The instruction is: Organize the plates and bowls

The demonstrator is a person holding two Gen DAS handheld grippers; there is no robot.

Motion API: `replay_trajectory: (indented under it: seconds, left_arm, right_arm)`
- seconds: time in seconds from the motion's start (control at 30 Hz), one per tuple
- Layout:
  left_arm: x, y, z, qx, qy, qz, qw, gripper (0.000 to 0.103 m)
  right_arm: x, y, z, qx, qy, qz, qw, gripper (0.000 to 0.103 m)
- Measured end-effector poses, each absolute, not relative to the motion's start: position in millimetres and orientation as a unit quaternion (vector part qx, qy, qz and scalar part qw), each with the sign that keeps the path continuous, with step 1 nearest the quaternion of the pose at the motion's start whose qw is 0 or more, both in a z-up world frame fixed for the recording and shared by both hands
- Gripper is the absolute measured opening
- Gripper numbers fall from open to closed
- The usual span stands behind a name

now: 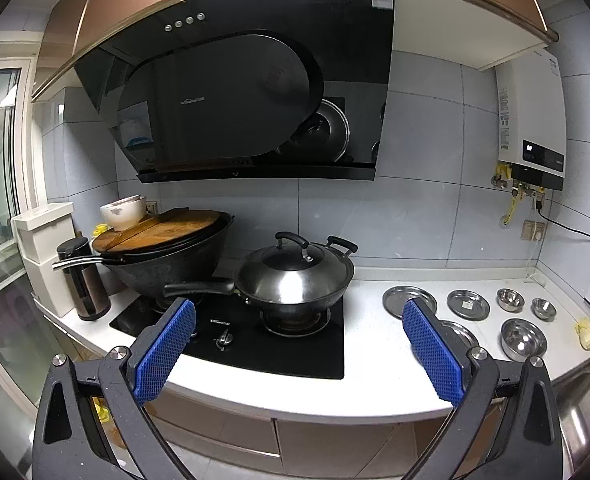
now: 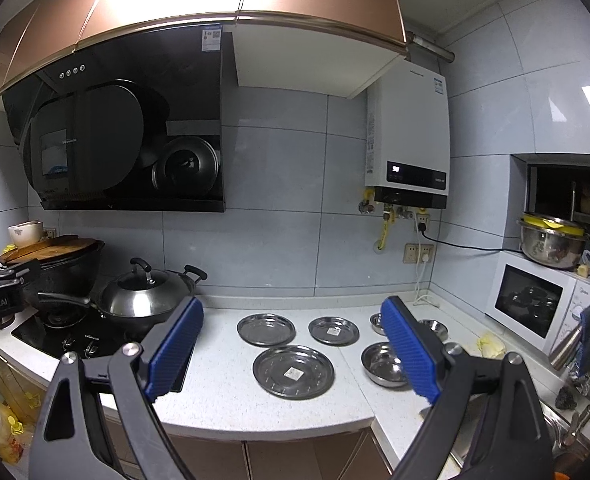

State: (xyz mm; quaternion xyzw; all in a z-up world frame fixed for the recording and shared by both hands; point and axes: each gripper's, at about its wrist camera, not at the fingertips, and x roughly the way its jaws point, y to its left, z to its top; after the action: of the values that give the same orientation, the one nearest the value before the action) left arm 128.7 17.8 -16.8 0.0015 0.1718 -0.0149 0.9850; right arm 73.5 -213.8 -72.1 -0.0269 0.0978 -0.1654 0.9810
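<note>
Three steel plates lie on the white counter [image 2: 223, 380]: a large one [image 2: 293, 371] in front, a medium one [image 2: 266, 329] and a smaller one [image 2: 333, 330] behind. Three steel bowls stand to their right: a big one [image 2: 381, 363] and two small ones [image 2: 377, 322] [image 2: 435, 327], partly hidden by a finger. In the left wrist view the plates [image 1: 409, 300] [image 1: 468, 305] and bowls [image 1: 523, 339] [image 1: 510, 299] [image 1: 543, 308] lie at the right. My left gripper [image 1: 299, 350] and right gripper [image 2: 291, 354] are both open, empty, held in front of the counter.
A black hob [image 1: 255, 344] carries a lidded steel wok [image 1: 295, 276] and a big black wok under a wooden board [image 1: 163, 232] with a white bowl [image 1: 123, 212]. A microwave [image 2: 543, 304] and sink edge [image 2: 567, 420] lie right. A yellow scrap [image 2: 491, 346] lies near the bowls.
</note>
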Motion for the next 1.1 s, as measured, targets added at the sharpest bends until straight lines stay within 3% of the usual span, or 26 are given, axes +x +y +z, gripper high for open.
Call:
replay_trajectory:
  seconds: [0.67,1.1]
  left_arm:
    - [284.0,-116.5,-37.8,0.006,0.185,0.028,0.982,0.102]
    - [420.9,-185.6,-109.4,0.029,0.249,-0.033,0.968,0.102]
  right_arm:
    - [254.6,-336.9,-92.5,-0.035,0.108,-0.104,0.988,0.092]
    - [367.5,-383.6,-175.3,-0.042,0.179,-0.161,0.970,0.092]
